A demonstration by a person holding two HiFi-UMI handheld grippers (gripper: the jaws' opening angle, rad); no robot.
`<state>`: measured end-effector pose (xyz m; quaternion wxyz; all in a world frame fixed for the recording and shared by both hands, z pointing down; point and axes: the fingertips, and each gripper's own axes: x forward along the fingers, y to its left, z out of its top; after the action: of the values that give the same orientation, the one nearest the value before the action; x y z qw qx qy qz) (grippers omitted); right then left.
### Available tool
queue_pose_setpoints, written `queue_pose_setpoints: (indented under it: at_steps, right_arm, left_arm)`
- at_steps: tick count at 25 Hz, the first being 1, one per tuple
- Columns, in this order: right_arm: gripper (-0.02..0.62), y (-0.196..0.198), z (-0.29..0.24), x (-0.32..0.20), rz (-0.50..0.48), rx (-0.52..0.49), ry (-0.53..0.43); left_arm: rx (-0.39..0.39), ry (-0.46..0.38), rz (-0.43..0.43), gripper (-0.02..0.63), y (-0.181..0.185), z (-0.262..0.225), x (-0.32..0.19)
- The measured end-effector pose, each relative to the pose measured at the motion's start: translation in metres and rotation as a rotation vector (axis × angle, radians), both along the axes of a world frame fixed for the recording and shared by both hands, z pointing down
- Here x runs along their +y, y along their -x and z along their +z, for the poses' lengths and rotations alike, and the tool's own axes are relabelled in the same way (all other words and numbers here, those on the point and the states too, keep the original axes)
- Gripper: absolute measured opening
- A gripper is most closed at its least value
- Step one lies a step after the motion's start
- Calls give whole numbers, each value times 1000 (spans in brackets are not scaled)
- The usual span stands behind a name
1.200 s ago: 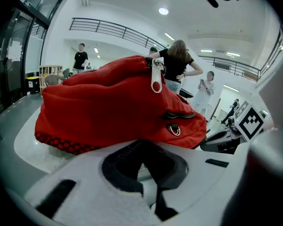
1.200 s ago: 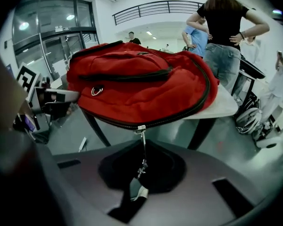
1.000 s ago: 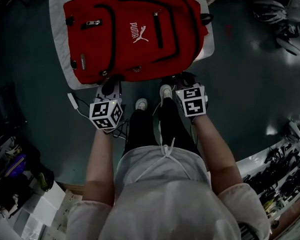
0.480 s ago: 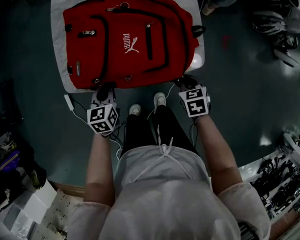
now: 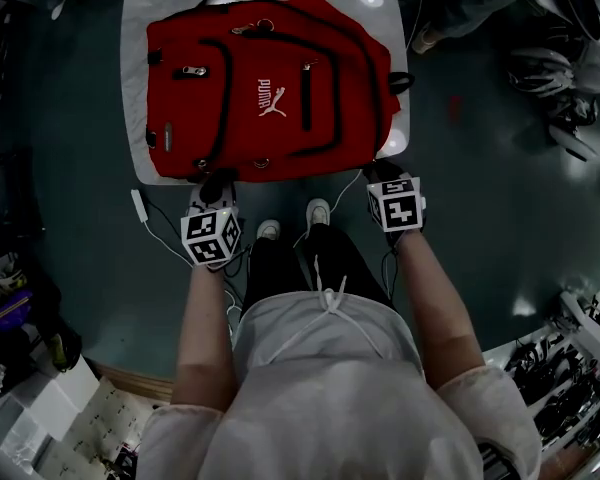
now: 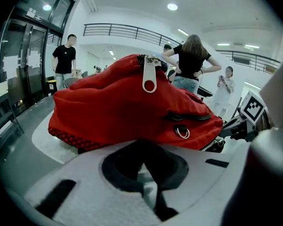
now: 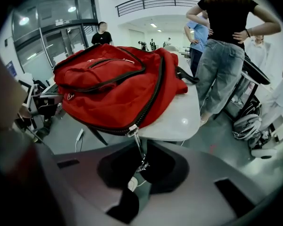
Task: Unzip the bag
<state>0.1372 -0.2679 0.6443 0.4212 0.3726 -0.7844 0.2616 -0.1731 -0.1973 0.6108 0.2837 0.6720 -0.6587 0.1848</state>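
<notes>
A red backpack (image 5: 270, 88) lies flat on a white table (image 5: 137, 68), logo side up. My left gripper (image 5: 217, 180) is at the bag's near left edge. In the left gripper view the backpack (image 6: 132, 107) fills the space just above my left gripper (image 6: 144, 166), whose jaws are closed on the dark fabric of its lower edge. My right gripper (image 5: 380, 170) is at the near right corner. In the right gripper view the metal zipper pull (image 7: 137, 147) hangs from the black main zipper of the backpack (image 7: 108, 84) into my right gripper (image 7: 142, 166), which is shut on it.
Several people stand beyond the table, one in a black top (image 7: 226, 46) close to its far side. A white cable with an adapter (image 5: 140, 206) lies on the floor by my left gripper. Cluttered shelves (image 5: 570, 378) and boxes (image 5: 30, 398) line the room's edges.
The head view has shifted a little, so the backpack sits slightly lower and further right in it. Both grippers stay at the bag's near edge.
</notes>
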Motion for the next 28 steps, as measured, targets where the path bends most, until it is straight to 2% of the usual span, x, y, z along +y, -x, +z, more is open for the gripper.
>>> queue_pose_setpoints:
  at_steps: [5,7,8,11,15,22,28]
  right_arm:
    - [44,2,3,0,39,3,8]
    - [68,4,0,4,26,35,-9]
    - [106,4,-2,7,20,43,-16]
    - [115,9,-13,19,14,35,-31]
    - [115,20,-39,45,33,-34,-34]
    - [107,48,-119,35,17,-162,-159]
    - [55,68,-208,-5,6,-278,-364]
  left_arm:
    - [-16,8,-12,20,0,1,-1]
    - [-16,32,-17,20,0,2,1]
    - [-16,44,-20,20,-1,2,2]
    - [-50,58,-28,20,-1,-1,7]
    - [-106,59,46,21,-29,-18,20]
    - [-79,-150,148,21,-86,-106,3]
    - [-19,-383,162,21,-105,-207,-45]
